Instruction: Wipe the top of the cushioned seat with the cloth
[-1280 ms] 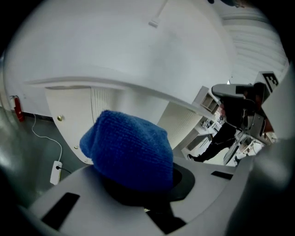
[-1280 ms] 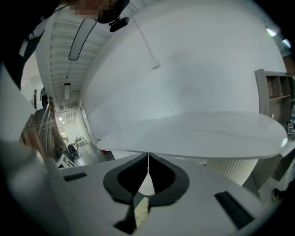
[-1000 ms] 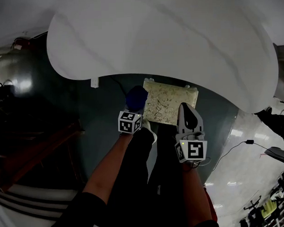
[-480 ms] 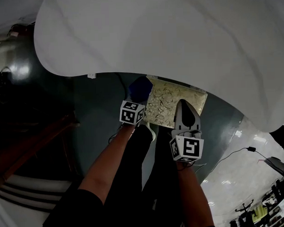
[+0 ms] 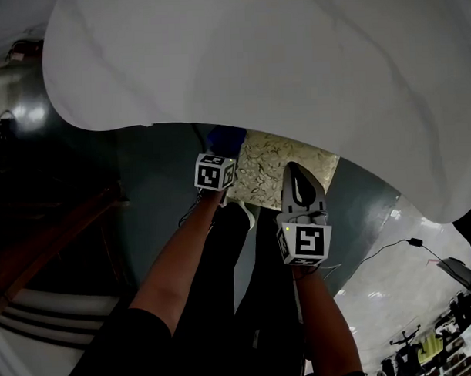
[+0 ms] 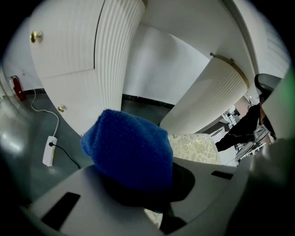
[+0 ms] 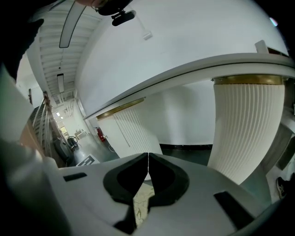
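Clamping the blue cloth [image 6: 129, 147], left hand-held gripper [image 6: 150, 189] is hovering at a corner of the patterned cushioned seat [image 5: 285, 170]; right hand-held gripper [image 7: 148, 173] is hanging nearby, jaws pressed together, empty.

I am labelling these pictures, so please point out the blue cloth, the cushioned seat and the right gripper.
blue cloth [image 6: 129, 147]: left gripper view, middle of the knit bundle in the jaws.
cushioned seat [image 5: 262, 171]: head view, bare patterned top.
right gripper [image 7: 148, 159]: right gripper view, where the shut fingertips meet.
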Available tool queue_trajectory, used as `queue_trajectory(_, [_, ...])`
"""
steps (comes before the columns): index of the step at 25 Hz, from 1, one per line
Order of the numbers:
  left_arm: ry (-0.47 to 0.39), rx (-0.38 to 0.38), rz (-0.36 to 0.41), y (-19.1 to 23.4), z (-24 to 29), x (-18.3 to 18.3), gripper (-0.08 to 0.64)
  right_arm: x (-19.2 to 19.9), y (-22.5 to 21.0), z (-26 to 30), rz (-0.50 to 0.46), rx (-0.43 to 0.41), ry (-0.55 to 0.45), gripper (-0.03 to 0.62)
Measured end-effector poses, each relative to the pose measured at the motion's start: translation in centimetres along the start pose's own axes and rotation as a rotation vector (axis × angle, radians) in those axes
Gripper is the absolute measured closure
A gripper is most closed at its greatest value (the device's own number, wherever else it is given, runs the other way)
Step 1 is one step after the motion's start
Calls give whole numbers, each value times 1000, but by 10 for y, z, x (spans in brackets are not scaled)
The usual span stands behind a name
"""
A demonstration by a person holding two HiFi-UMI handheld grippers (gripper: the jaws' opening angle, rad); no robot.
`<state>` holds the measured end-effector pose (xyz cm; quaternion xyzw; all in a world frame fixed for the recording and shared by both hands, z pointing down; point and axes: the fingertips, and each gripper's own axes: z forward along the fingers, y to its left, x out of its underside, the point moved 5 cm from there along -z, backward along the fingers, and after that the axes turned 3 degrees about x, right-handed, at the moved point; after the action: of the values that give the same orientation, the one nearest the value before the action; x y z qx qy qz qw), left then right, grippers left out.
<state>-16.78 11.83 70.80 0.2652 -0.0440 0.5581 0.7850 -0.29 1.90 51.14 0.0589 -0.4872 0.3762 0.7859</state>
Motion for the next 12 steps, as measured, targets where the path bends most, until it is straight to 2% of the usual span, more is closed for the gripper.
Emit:
queue_trajectory(2, [20, 3, -11, 0, 3, 3, 520, -3, -3, -2, -5, -2, -1, 555])
queue_trajectory(12, [-7, -31, 10, -7, 5, 8, 520, 1, -45, -18, 14, 42, 0, 555])
